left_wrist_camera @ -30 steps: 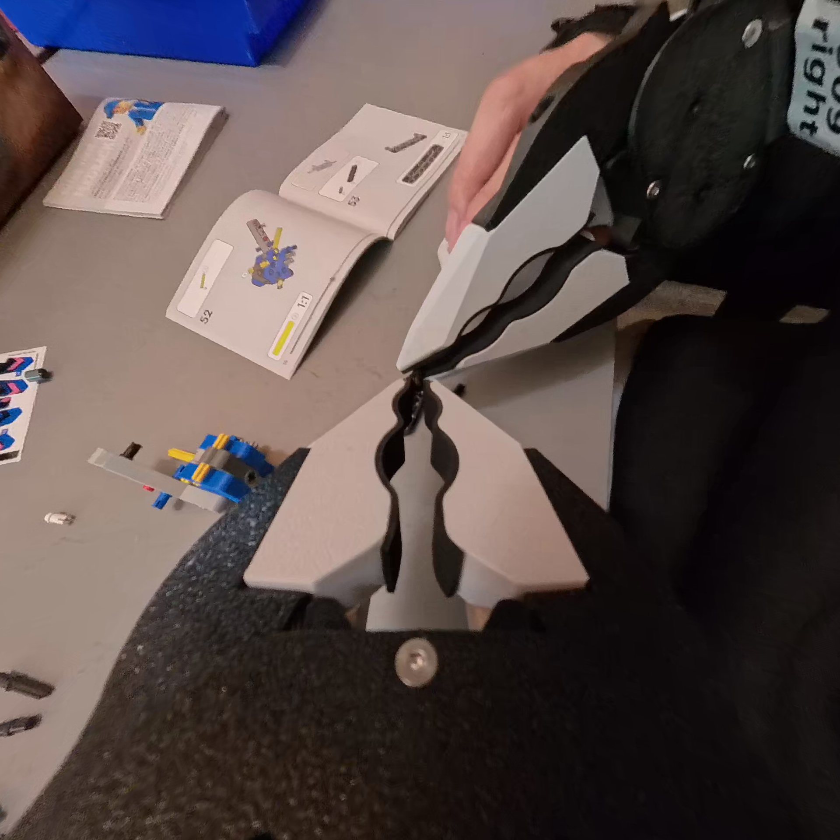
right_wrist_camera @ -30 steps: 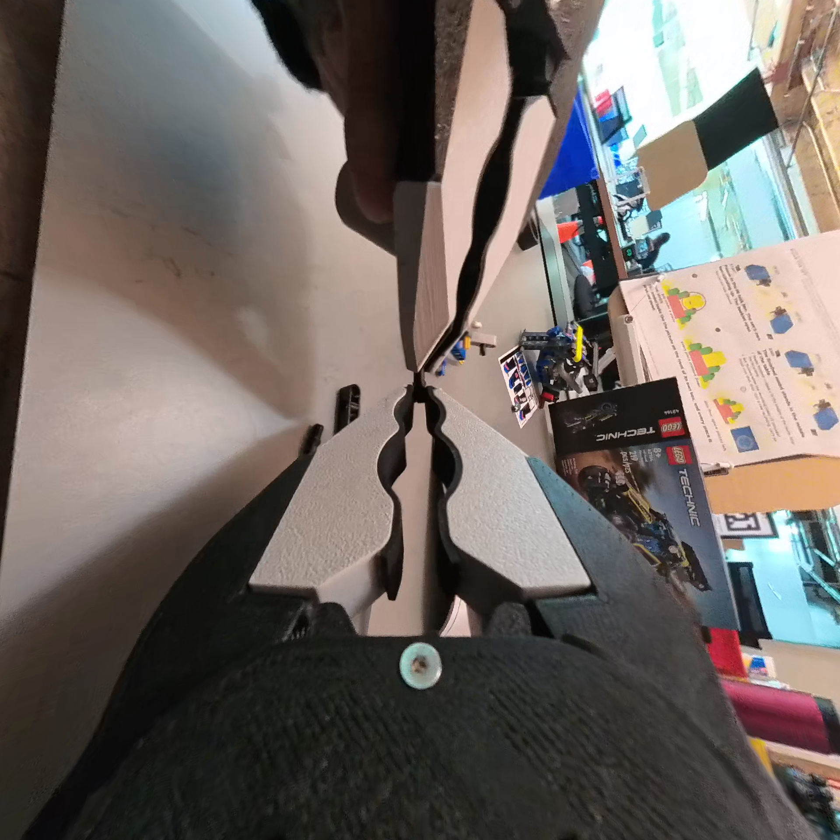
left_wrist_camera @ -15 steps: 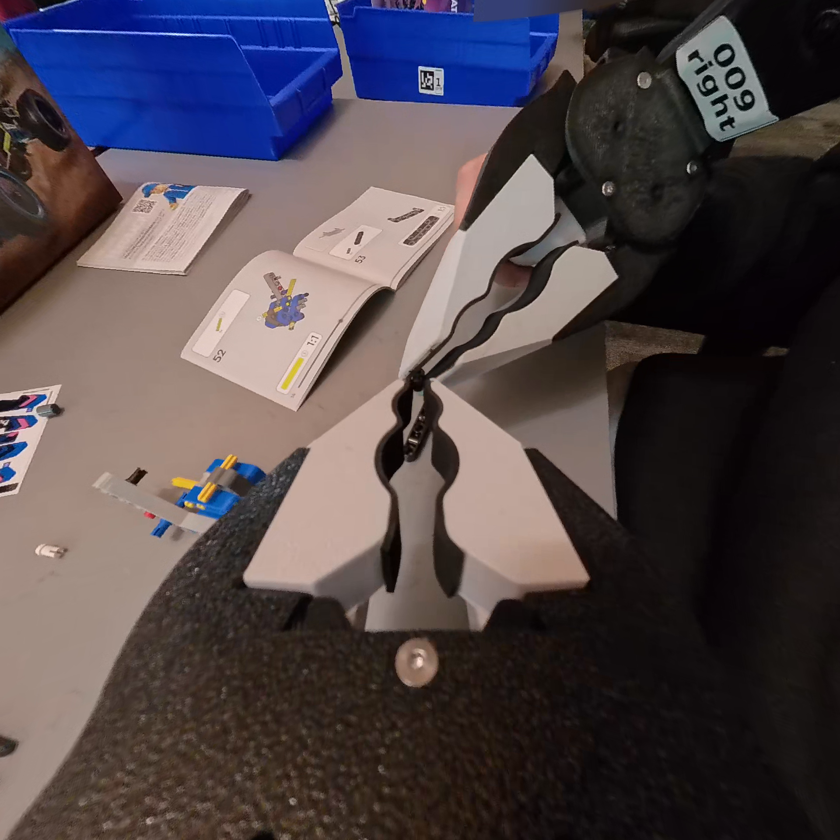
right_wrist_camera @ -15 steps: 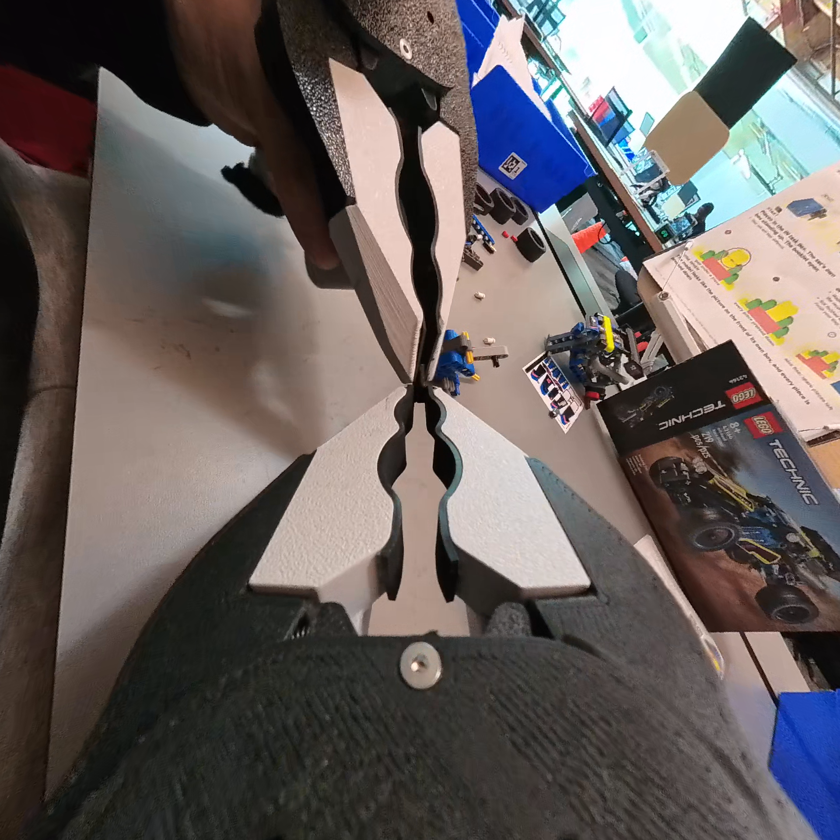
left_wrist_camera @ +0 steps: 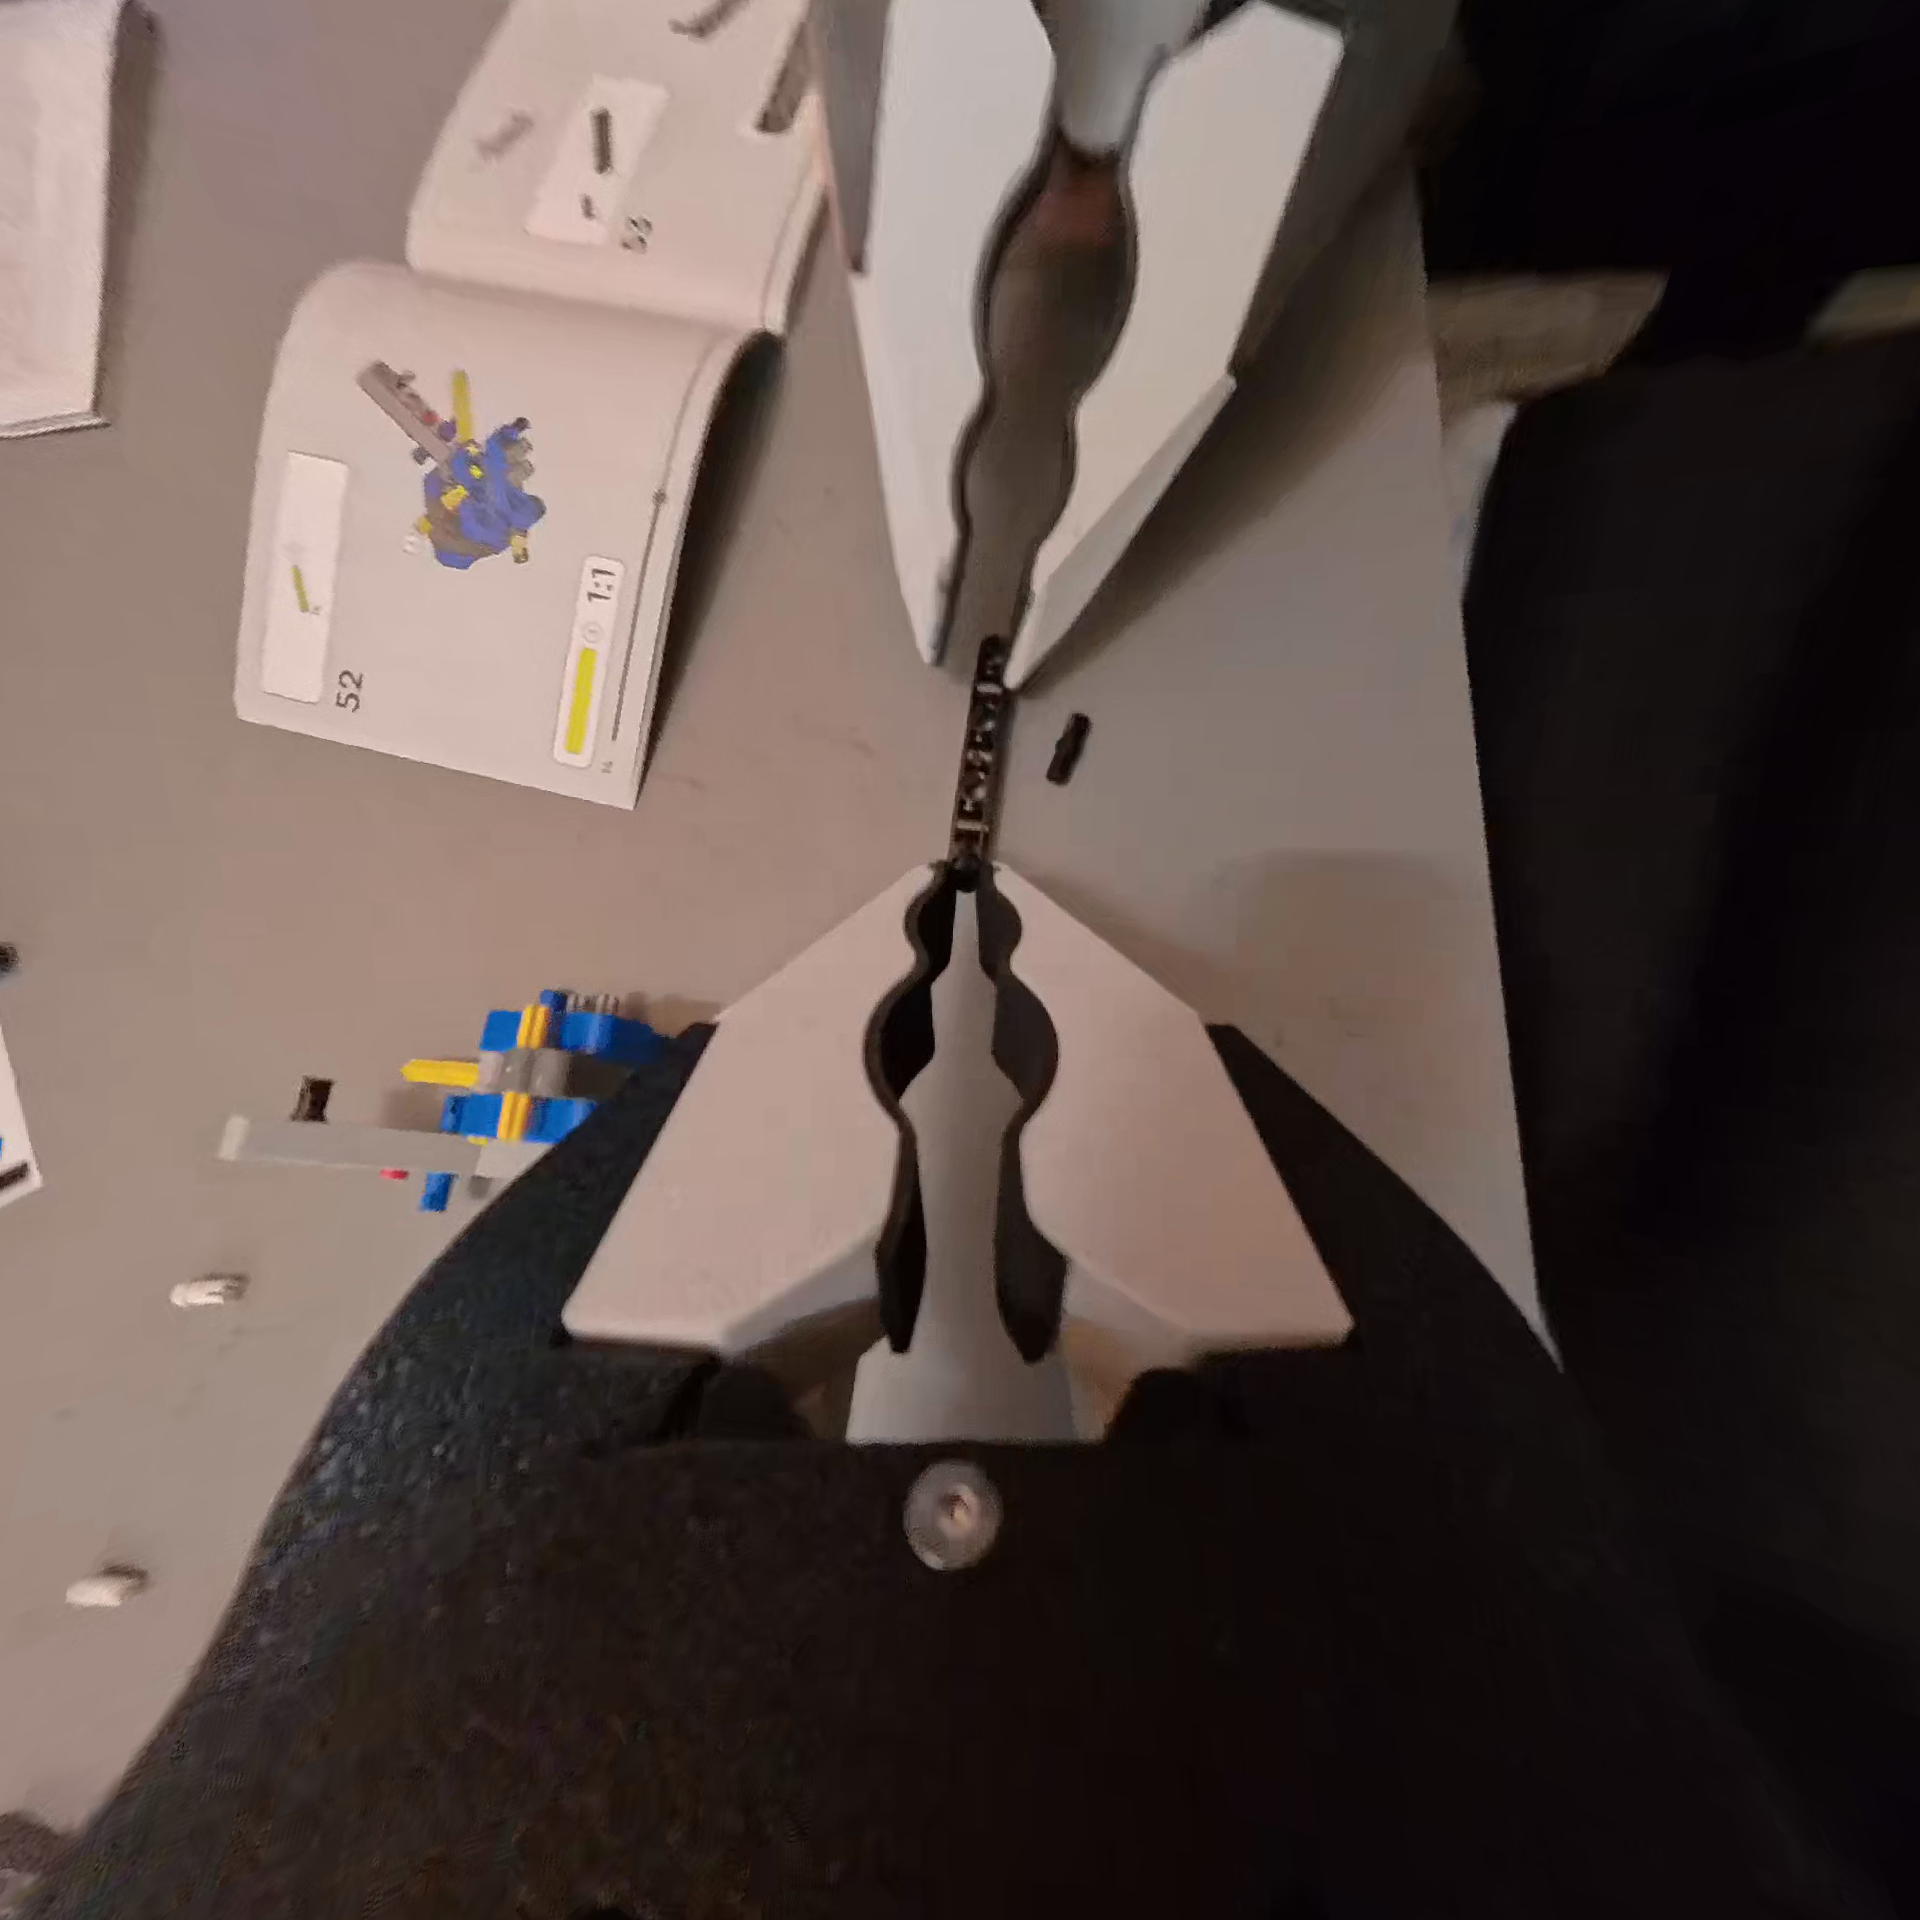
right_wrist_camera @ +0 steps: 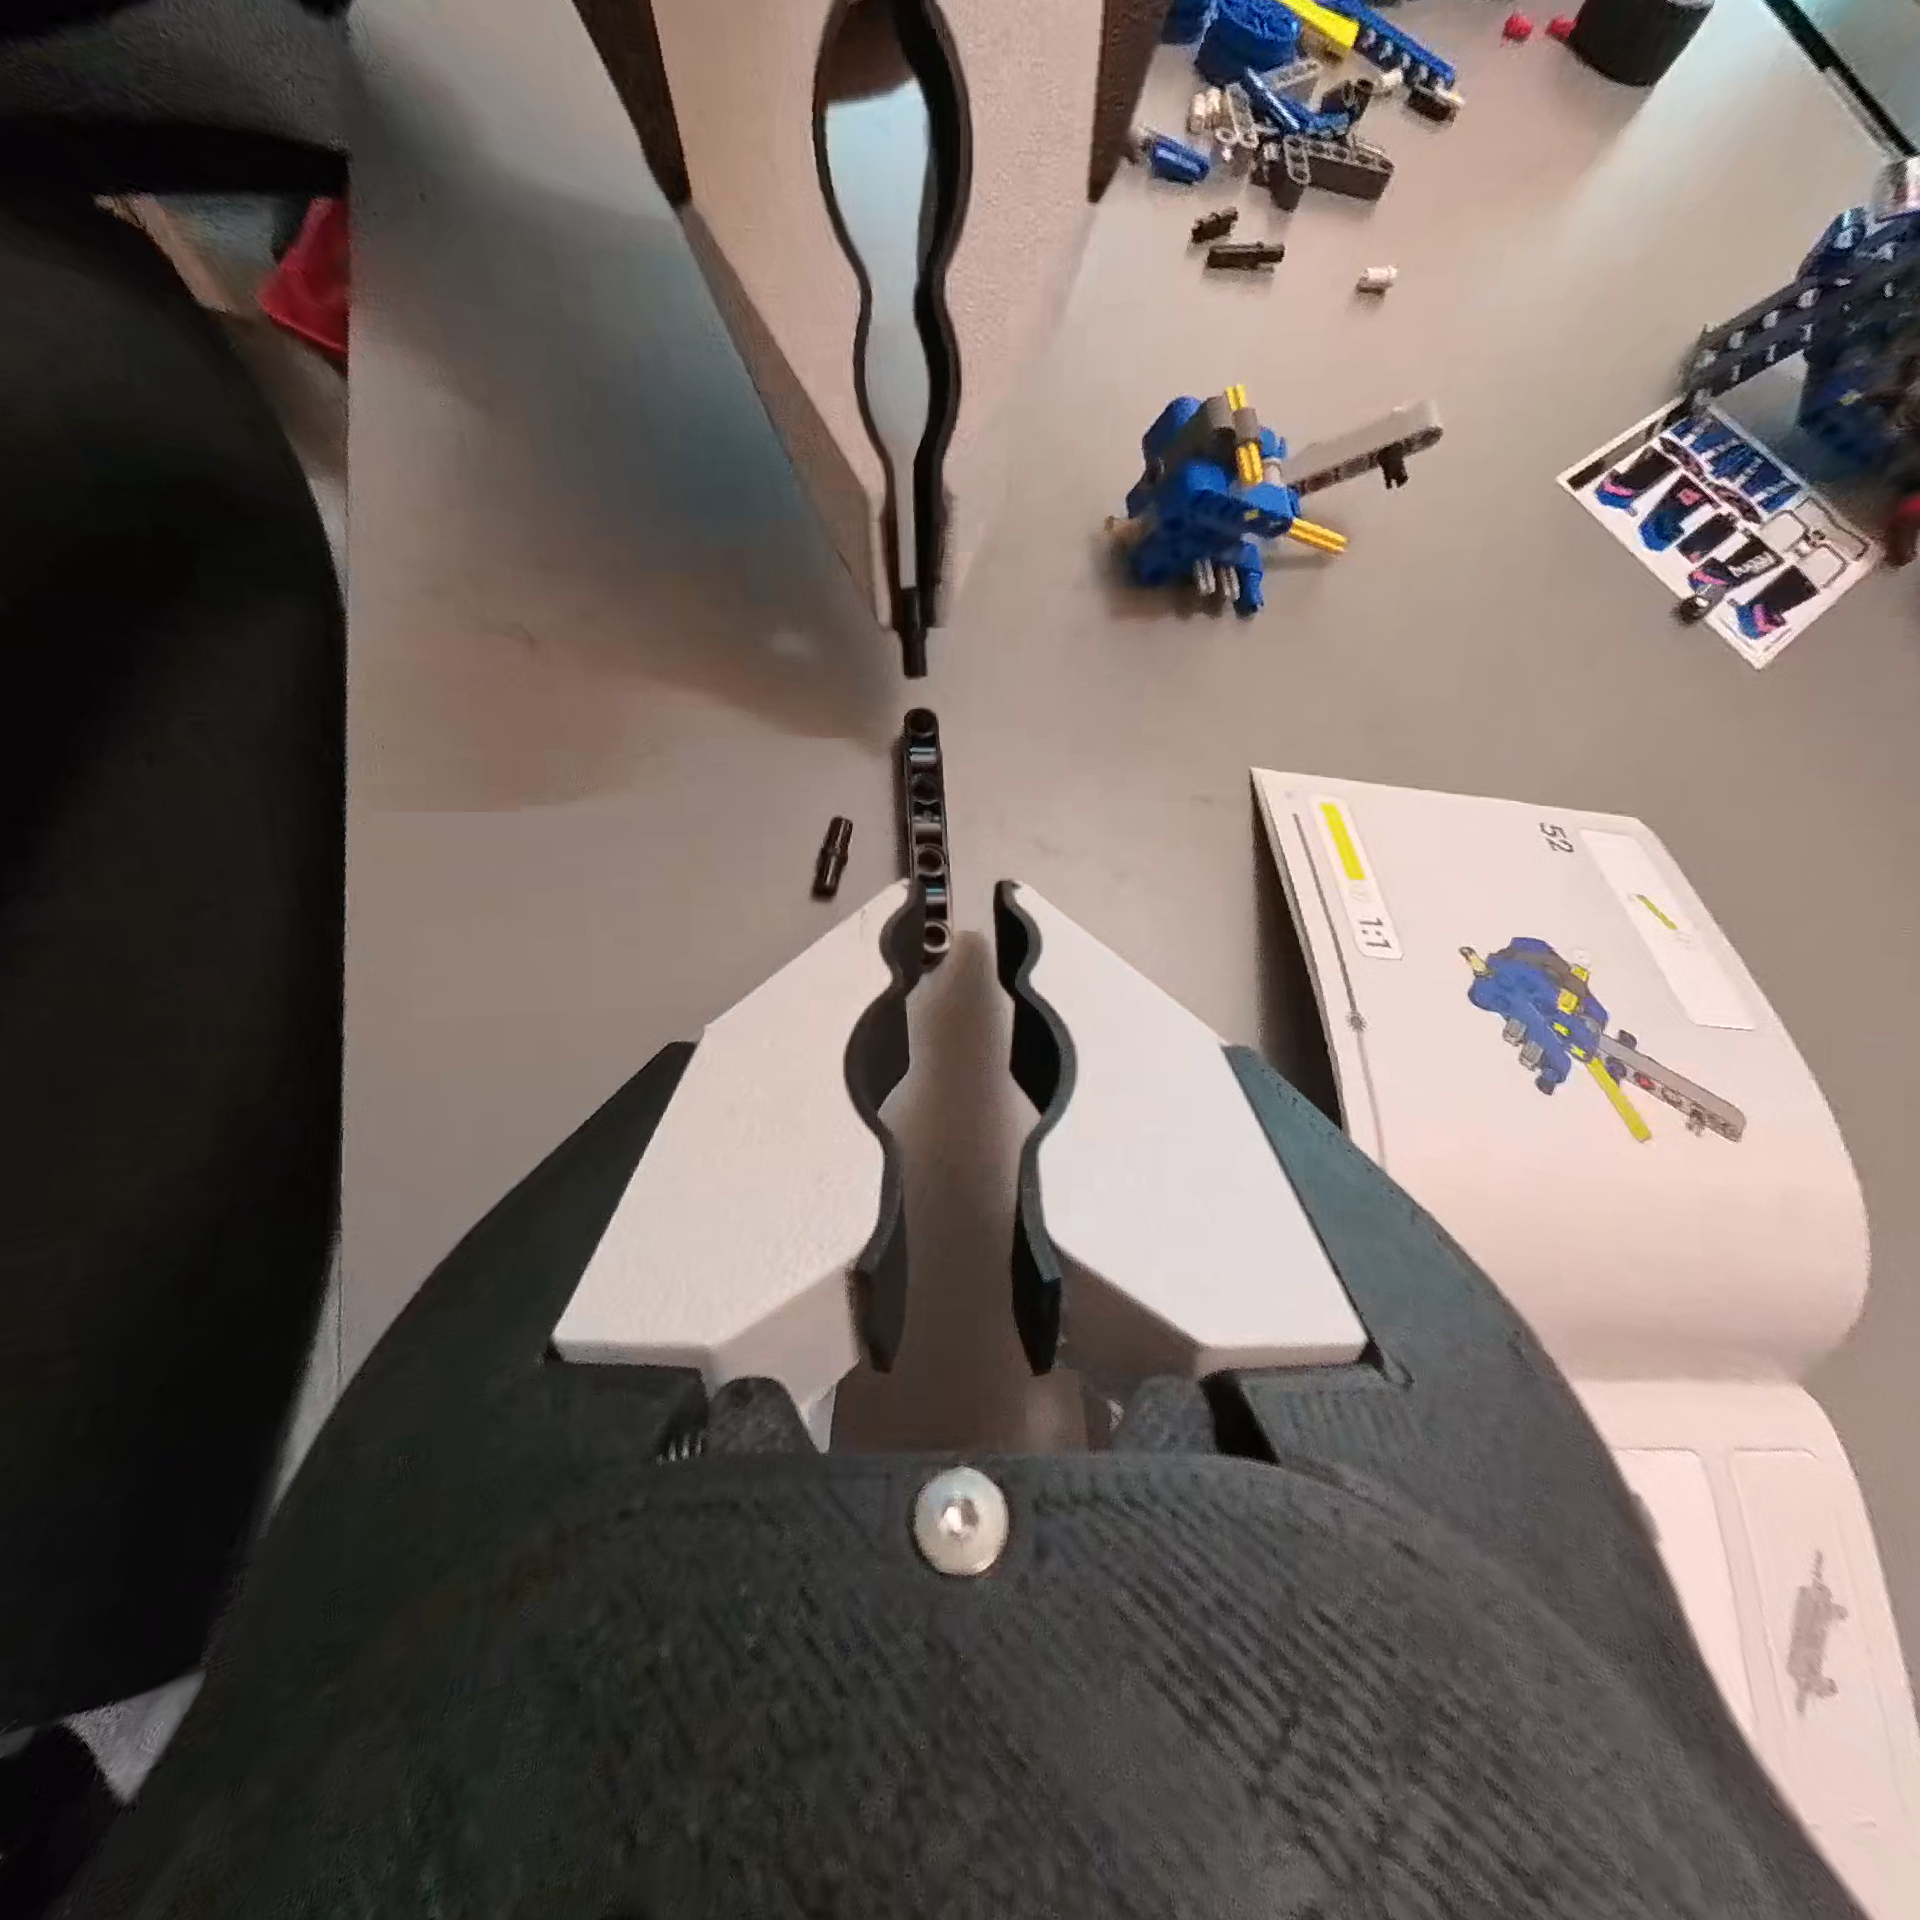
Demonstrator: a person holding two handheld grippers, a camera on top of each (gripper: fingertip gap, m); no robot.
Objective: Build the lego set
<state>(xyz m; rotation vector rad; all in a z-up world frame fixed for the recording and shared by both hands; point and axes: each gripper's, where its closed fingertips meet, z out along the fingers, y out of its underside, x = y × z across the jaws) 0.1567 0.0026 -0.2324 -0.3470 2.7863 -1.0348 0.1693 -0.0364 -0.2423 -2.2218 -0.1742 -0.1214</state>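
My left gripper (left_wrist_camera: pixel 966 878) is shut on a short black pin (right_wrist_camera: pixel 914 639) that sticks out of its tips. In the right wrist view it (right_wrist_camera: pixel 914 613) points down at the end of a black holed beam (right_wrist_camera: pixel 925 831), with a small gap between pin and beam. My right gripper (right_wrist_camera: pixel 954 894) stands slightly open. The beam's near end lies between its tips against the left finger (right_wrist_camera: pixel 790 1091), clear of the other. In the left wrist view the beam (left_wrist_camera: pixel 982 758) spans the space between the right gripper (left_wrist_camera: pixel 982 665) and my left one. I cannot tell whether it rests on the grey table (right_wrist_camera: pixel 1091 727).
A loose black pin (right_wrist_camera: pixel 831 854) lies beside the beam. A blue sub-assembly with a grey beam (right_wrist_camera: pixel 1205 499) stands farther off, with a sticker sheet (right_wrist_camera: pixel 1725 520) and a parts pile (right_wrist_camera: pixel 1299 104) beyond. The open instruction booklet (right_wrist_camera: pixel 1558 1039) lies right. The table edge and a dark lap are left. The left gripper's tips are roughly 5 cm from the right gripper's.
Both grippers have tilted down over the table and drawn apart. The right gripper's fingers, shut before, now stand open, and the black beam shows full length between the two grippers.
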